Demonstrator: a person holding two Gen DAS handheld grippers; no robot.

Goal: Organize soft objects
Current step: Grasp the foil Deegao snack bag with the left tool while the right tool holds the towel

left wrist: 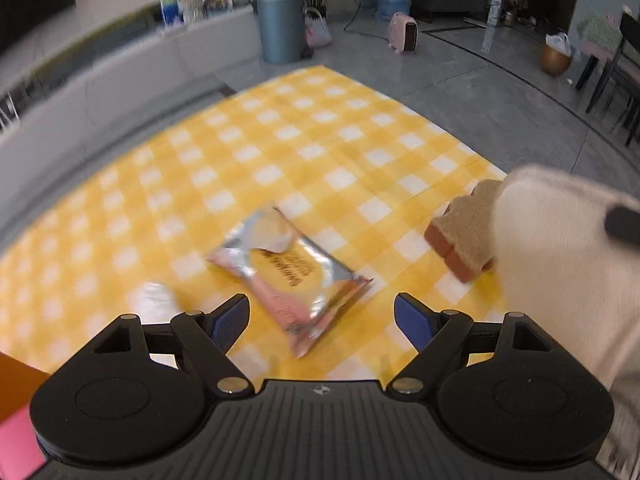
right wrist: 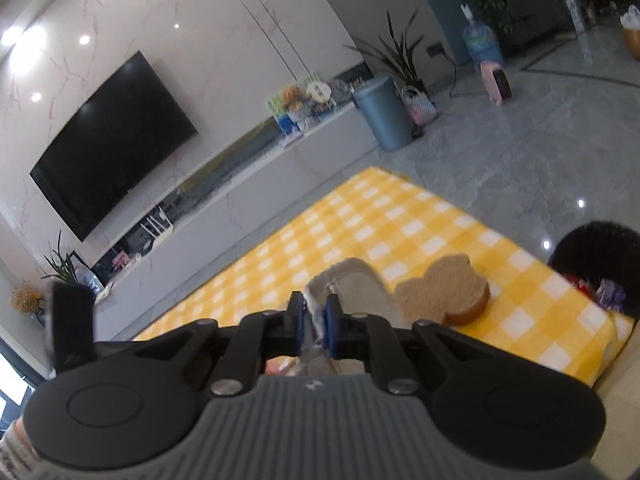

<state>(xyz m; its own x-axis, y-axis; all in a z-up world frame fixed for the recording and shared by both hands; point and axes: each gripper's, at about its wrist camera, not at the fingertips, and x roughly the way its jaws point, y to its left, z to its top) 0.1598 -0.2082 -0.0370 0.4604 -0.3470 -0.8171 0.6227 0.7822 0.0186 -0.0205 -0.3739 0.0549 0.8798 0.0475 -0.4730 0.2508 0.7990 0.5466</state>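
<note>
Two claws over a yellow checked cloth (left wrist: 320,128), left gripper (left wrist: 322,318) spread wide above a silvery wipes packet (left wrist: 290,276) lying flat, right gripper (right wrist: 313,330) pinching a silvery wrapper (right wrist: 348,288), paw-shaped sponge (right wrist: 444,294) just beside it on the cloth

Silver-and-pink wipes pack (left wrist: 290,276) is lying flat on the yellow checked cloth (left wrist: 280,140), flap peeling open. Brown flower-shaped sponge (left wrist: 464,232) is sitting flat to the pack's right, near the cloth's edge, well apart from it.
</note>
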